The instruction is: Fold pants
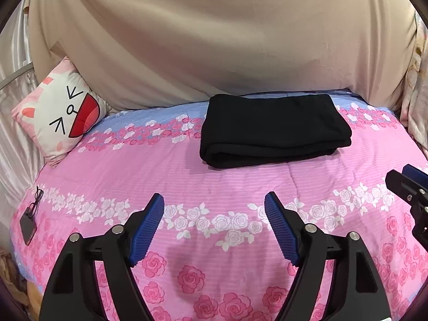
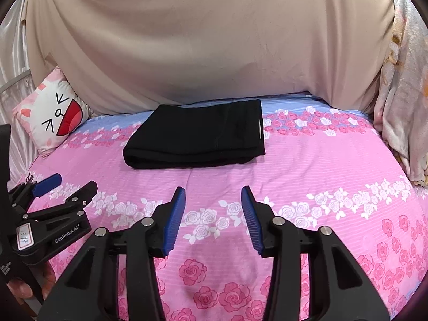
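A big tan sheet [image 1: 214,40] is hanging behind the bed [image 1: 240,187] with its pink rose cover. The black pants [image 1: 272,131] are lying folded near the back. A cat pillow [image 1: 58,115] is leaning at the left. Both the left hand-held gripper [image 1: 214,230] and the right hand-held gripper [image 2: 213,219] are hanging spread wide, holding nothing.

Both claws hang side by side, pointing toward twelve o'clock. The left claw [image 1: 214,230] stands wide apart, its blue ribbed pads [image 1: 147,230] splayed, gripping nothing. The right claw [image 2: 213,220] is likewise spread and holds nothing. From the right wrist view, the left claw sits at nine o'clock, with a hand [image 2: 26,289] beneath it at the handle.
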A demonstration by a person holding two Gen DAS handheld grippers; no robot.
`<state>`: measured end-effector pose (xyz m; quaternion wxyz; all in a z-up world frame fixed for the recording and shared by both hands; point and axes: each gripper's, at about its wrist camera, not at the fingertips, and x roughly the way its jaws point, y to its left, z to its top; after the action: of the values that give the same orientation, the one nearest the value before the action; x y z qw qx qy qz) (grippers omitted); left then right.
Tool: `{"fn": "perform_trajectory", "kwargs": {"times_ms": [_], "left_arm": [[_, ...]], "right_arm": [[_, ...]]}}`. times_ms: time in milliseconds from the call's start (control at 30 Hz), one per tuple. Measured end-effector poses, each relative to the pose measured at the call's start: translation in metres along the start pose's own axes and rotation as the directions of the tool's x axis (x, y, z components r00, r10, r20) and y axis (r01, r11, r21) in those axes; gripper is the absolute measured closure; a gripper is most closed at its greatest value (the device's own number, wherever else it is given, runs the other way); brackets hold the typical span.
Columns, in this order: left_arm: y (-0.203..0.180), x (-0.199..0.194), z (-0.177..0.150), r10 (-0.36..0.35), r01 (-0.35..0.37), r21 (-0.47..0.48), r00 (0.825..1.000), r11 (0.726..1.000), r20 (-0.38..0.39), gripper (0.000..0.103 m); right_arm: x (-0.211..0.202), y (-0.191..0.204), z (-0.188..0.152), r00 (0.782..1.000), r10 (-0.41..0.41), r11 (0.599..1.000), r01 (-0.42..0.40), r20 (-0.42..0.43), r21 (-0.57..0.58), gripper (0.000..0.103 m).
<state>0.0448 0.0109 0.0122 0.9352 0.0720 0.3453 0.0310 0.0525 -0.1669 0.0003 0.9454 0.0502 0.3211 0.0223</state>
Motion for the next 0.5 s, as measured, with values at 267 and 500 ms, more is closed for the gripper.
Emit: {"fn": "perform_trajectory", "kwargs": {"times_ms": [267,500], "left_arm": [[-0.0002,0.0031,0.0008,-0.015,0.015,0.003,1.000,1.000,-0.010,0.026],[-0.0014,0.0048,0.0023,-0.015,0.015,0.011,1.000,1.000,-0.008,0.026]], "right_arm": [[0.0045,0.0000,-0.0005,1.000,-0.013,1.000,0.013,-0.005,-0.004,0.060],[0.0065,-0.0014,0.0002,1.000,-0.021,1.000,0.021,-0.003,-0.004,0.060]]}}
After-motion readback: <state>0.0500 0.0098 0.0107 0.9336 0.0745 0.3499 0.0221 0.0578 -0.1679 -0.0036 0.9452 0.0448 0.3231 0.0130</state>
